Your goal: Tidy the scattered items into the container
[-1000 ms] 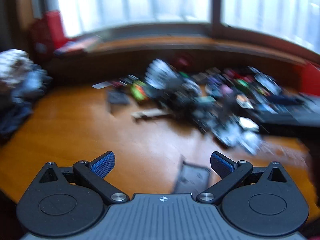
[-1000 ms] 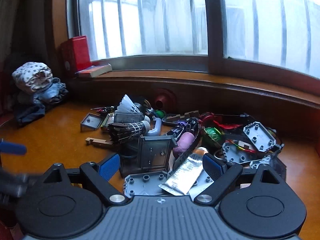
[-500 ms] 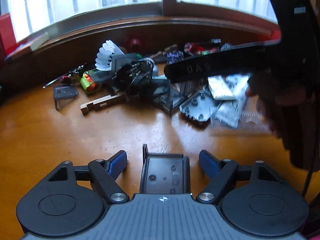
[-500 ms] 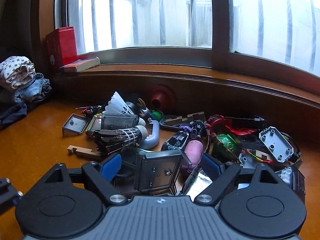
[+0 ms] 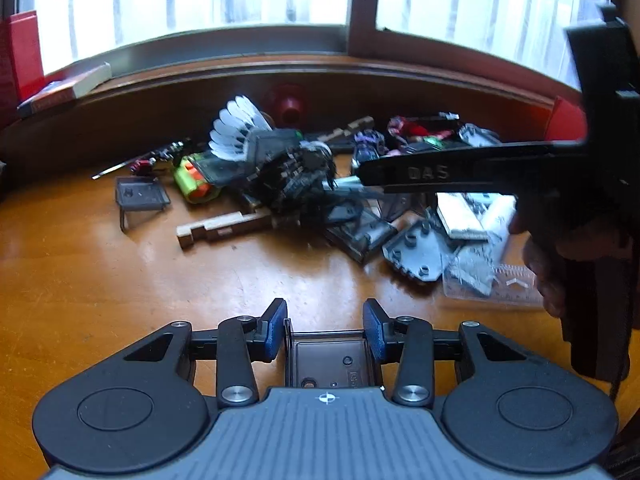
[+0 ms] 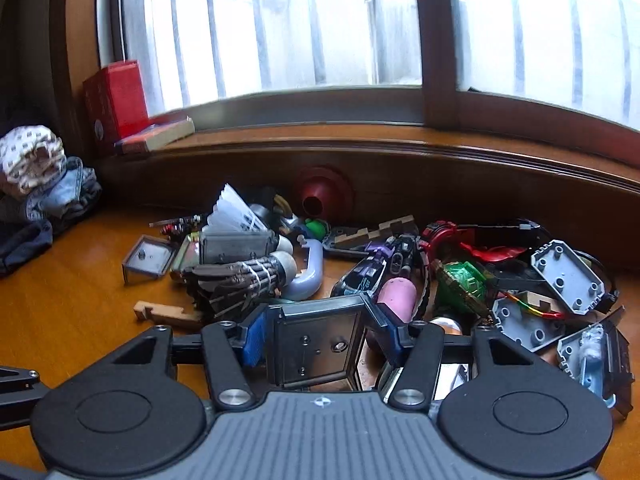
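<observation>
My left gripper [image 5: 325,330] is shut on a dark translucent plastic case [image 5: 328,360] lying on the wooden table [image 5: 100,280]. My right gripper [image 6: 320,334] is shut on a similar dark plastic case [image 6: 316,344] at the near edge of the pile. The pile holds a white shuttlecock [image 6: 236,212], a dark shuttlecock [image 6: 236,280], a pink cylinder [image 6: 396,294], a green spinning top [image 6: 460,280] and grey plastic lids [image 6: 568,276]. The right gripper's body [image 5: 592,184] crosses the left wrist view at the right. No container shows.
A wooden block [image 5: 224,228] and a small dark case [image 5: 140,196] lie left of the pile. A green and orange toy [image 5: 192,180] sits behind them. Folded clothes [image 6: 36,184] are at far left. Red boxes [image 6: 116,100] stand on the window sill.
Both grippers have closed from open onto the dark plastic cases. The left one moved forward over its case; the right one lowered onto the pile's near edge.
</observation>
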A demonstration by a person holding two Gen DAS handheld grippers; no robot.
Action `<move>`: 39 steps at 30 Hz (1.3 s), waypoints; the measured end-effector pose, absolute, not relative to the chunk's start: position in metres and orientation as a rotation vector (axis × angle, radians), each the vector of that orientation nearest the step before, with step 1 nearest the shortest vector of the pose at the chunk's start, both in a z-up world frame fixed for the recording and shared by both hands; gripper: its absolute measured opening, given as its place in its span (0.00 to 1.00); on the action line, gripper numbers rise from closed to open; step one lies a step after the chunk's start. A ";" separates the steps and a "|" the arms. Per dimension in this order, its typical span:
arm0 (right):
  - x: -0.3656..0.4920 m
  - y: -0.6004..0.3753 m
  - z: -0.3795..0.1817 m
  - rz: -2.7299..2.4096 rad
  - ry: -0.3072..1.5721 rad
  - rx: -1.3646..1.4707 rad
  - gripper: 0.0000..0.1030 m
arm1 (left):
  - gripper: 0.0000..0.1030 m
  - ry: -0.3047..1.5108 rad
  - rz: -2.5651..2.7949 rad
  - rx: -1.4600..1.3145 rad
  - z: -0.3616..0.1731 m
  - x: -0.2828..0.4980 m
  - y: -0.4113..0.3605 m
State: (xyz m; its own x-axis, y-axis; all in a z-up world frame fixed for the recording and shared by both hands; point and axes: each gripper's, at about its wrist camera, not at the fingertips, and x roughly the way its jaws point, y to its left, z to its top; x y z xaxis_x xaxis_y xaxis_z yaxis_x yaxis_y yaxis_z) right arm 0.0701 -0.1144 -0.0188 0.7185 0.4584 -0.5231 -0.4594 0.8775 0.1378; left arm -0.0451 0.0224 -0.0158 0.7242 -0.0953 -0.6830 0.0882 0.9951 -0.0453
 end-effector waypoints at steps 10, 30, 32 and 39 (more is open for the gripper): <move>0.048 -0.135 0.010 0.493 0.498 0.057 0.55 | 0.24 0.718 -0.115 -0.038 0.003 -0.038 0.029; 0.018 -0.156 0.022 0.481 0.506 0.040 0.55 | 0.64 0.790 -0.160 0.062 -0.019 -0.062 0.027; 0.017 -0.158 0.022 0.481 0.509 0.036 0.55 | 0.67 0.797 -0.151 0.069 -0.020 -0.064 0.028; 0.015 -0.157 0.021 0.521 0.521 0.021 0.55 | 0.56 0.876 -0.163 0.045 -0.011 -0.093 0.048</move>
